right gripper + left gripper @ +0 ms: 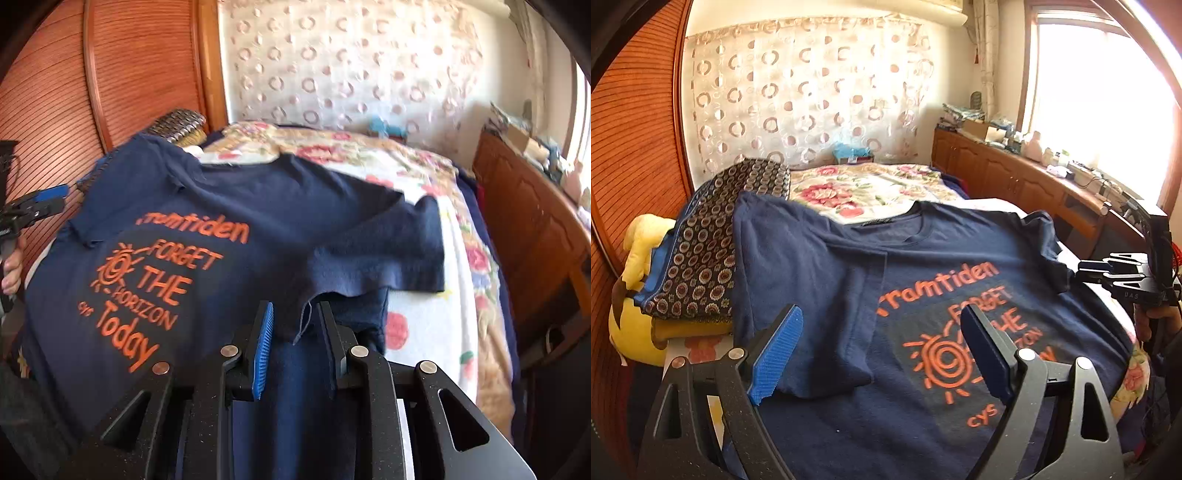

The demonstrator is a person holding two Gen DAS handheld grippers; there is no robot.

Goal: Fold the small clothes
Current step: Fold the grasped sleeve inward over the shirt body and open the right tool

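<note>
A navy T-shirt (923,258) with orange print lies face up on the bed; its left side is folded in over the front. My left gripper (882,354) is open and empty just above the folded part. In the right wrist view the T-shirt (229,221) spreads ahead, and my right gripper (295,332) is partly closed around the edge of the right sleeve, the cloth bunched between its fingers. The right gripper also shows at the right edge of the left wrist view (1123,277), and the left gripper at the left edge of the right wrist view (40,203).
A floral bedspread (871,184) covers the bed. A dark patterned folded cloth (713,240) and a yellow plush toy (642,288) lie at the left. A wooden cabinet (1015,177) with clutter runs along the right under the window. A wooden wardrobe (110,74) stands at the left.
</note>
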